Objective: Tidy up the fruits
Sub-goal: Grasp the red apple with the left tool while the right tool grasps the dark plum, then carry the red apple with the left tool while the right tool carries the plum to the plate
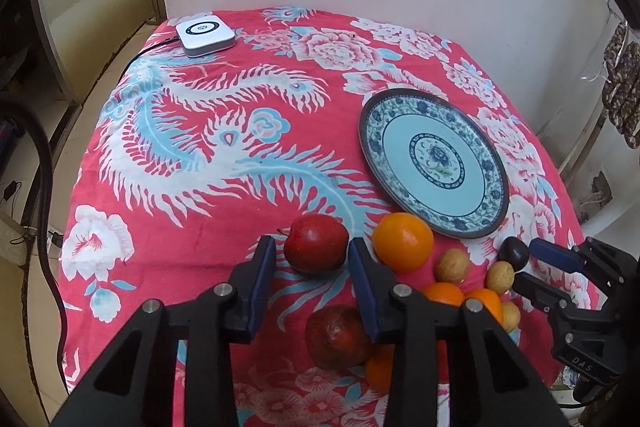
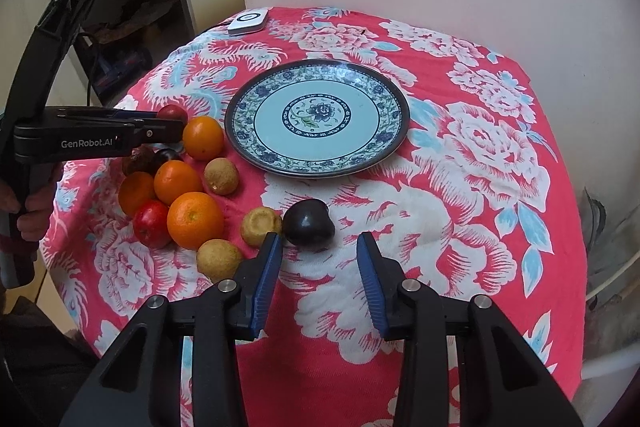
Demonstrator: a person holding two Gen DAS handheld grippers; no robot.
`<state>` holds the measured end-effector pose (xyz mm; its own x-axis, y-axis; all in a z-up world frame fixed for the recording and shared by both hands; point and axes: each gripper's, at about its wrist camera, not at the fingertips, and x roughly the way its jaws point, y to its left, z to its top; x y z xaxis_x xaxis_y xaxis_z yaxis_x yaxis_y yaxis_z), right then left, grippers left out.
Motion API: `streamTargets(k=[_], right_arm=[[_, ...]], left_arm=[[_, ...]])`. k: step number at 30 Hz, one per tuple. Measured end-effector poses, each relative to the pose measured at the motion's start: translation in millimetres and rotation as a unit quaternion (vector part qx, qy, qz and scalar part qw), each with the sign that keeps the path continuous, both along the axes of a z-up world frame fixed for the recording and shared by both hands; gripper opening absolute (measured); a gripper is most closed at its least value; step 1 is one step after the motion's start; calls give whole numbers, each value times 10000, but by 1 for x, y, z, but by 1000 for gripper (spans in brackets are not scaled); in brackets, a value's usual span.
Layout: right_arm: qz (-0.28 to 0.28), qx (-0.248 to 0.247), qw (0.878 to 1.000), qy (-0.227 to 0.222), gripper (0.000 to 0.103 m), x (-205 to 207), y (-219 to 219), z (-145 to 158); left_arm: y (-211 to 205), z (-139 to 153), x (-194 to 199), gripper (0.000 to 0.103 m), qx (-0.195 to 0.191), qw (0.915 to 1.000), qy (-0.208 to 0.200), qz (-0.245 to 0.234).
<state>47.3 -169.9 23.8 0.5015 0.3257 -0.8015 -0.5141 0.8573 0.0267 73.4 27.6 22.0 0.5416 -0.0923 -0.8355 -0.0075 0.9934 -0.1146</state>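
Red floral tablecloth [image 2: 480, 187] covers the whole table. A blue-and-white plate [image 2: 320, 169] sits mid-surface toward the far edge with nothing on it. A white box [image 1: 205, 34] with a cable is at the far left corner. All the fruit is bunched on the cloth left of the plate, running toward the near edge. It includes four oranges, the farthest [image 2: 203, 138] just beside the plate rim, and three small tan fruits [image 2: 221, 175]. There is also a small red fruit [image 2: 152, 223] and a dull reddish-brown fruit [image 1: 338, 337]. The left gripper [image 1: 310, 247] is angled down with its jaws narrowly parted around the red apple [image 1: 316, 243], the fruit farthest from the near edge. One pad touches the apple's side and the other shows a sliver of gap at most, so I cannot tell if it's actually clamped. The apple is on the cloth. A hand [image 2: 34, 211] is on that gripper's handle. The right gripper [image 2: 318, 243] is also partly open. The dark plum [image 2: 308, 223] sits on the cloth at its tips, against one finger with clear cloth showing before the other, so it isn't gripped.
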Motion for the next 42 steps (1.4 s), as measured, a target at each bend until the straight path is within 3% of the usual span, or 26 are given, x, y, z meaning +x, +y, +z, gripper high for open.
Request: streamTargets(k=[3,18,32,36,42], right_arm=[[6,-33,10000,20,40,0,-3,0],[219,-228,9994,-116,40,4,9,-7],[849,-519,9937,-516,40,2,21,-8],[1040,-499,9920,-517,29,-1,23,-8],[964,-532,9921,-601,27,-6,24,-6]], left_arm=[[1,0,0,34,-57,10000,-10,-4],[0,4,-4,33,-127,9999,-77,23],[5,13,-22,33,-305,9990,-210,250],[6,11,-29,33,-460,9980,-241,355],[8,14,-37,33,-470,9973,-351,433]])
